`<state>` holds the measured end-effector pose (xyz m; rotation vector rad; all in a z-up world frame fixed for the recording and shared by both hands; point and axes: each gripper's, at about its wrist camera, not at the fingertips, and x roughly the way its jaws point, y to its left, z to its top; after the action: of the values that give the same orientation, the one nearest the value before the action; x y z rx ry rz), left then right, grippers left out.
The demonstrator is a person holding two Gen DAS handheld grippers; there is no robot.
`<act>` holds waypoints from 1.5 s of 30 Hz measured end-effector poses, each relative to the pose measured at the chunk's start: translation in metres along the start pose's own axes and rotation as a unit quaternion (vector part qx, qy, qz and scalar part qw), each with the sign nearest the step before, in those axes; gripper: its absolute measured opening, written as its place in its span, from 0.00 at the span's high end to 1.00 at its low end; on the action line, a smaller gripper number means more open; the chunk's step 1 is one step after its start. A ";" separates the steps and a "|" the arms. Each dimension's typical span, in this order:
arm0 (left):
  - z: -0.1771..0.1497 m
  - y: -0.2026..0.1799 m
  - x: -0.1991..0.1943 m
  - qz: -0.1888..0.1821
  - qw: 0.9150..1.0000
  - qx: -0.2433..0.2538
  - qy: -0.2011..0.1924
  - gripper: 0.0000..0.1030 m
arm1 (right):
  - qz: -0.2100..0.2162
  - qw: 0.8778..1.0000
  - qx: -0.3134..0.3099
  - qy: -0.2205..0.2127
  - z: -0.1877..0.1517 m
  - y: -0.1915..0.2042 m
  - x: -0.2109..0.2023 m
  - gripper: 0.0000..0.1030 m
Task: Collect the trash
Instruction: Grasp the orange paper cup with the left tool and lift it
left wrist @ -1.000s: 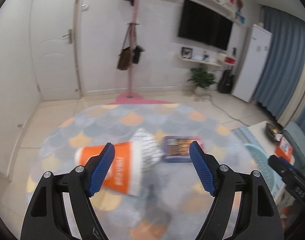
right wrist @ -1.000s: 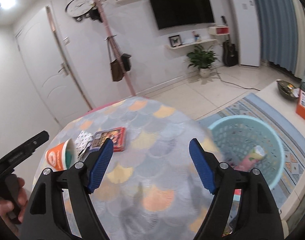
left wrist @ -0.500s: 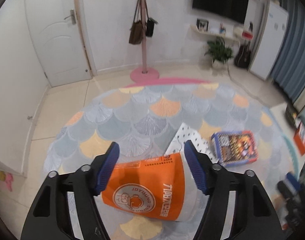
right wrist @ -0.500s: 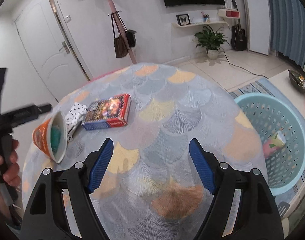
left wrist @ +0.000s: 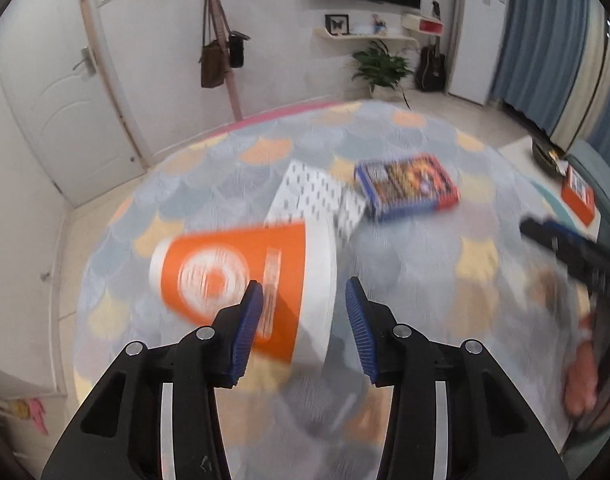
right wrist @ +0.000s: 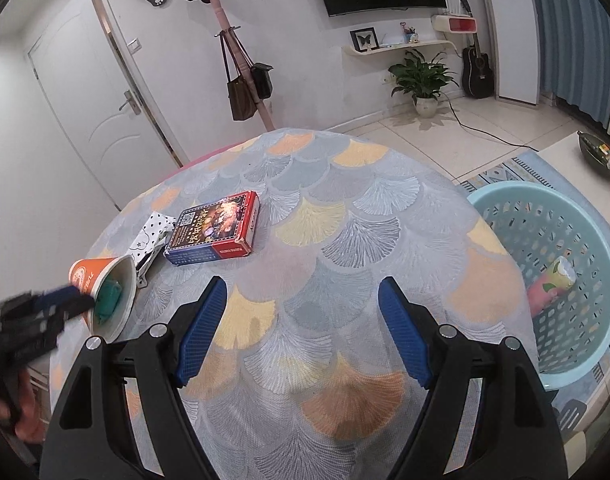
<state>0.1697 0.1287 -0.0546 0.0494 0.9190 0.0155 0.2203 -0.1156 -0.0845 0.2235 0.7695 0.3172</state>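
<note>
An orange paper cup (left wrist: 233,276) with a white rim lies on its side on the round table; something green sits inside it (right wrist: 109,300). My left gripper (left wrist: 303,320) is down at the cup's wide rim end and its jaws are closing. The rim is between them, the left pad against the orange wall, the right pad still a little clear. My right gripper (right wrist: 303,332) hovers open over the table's near part with nothing between its fingers. A red-and-blue snack box (right wrist: 215,230) and a white dotted wrapper (right wrist: 151,236) lie behind the cup.
A teal plastic basket (right wrist: 545,208) stands on the floor right of the table, with a pink-and-yellow carton (right wrist: 551,286) inside. The table wears a scallop-pattern cloth (right wrist: 345,200). A coat stand (right wrist: 241,80) with bags and a door are behind.
My left gripper came down onto the cup, rolled, and narrowed its jaws around the rim end. The right gripper sank slightly, then held still with the same opening.
</note>
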 end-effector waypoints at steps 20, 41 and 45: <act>-0.001 0.108 0.050 -0.122 0.927 -0.355 0.009 0.28 | 0.005 1.000 0.000 0.001 0.001 -0.002 0.001 0.28; 0.031 0.069 0.057 -0.115 0.960 -0.257 0.002 0.40 | -0.008 0.990 -0.137 0.039 0.013 0.059 0.017 0.28; 0.027 0.068 0.017 -0.121 0.966 -0.217 -0.077 0.40 | -0.010 0.987 -0.161 0.021 0.023 0.078 0.014 0.28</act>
<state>0.2024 0.1961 -0.0486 -0.4627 0.7443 -0.0142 0.2308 -0.0395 -0.0530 -0.0959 0.7490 0.4228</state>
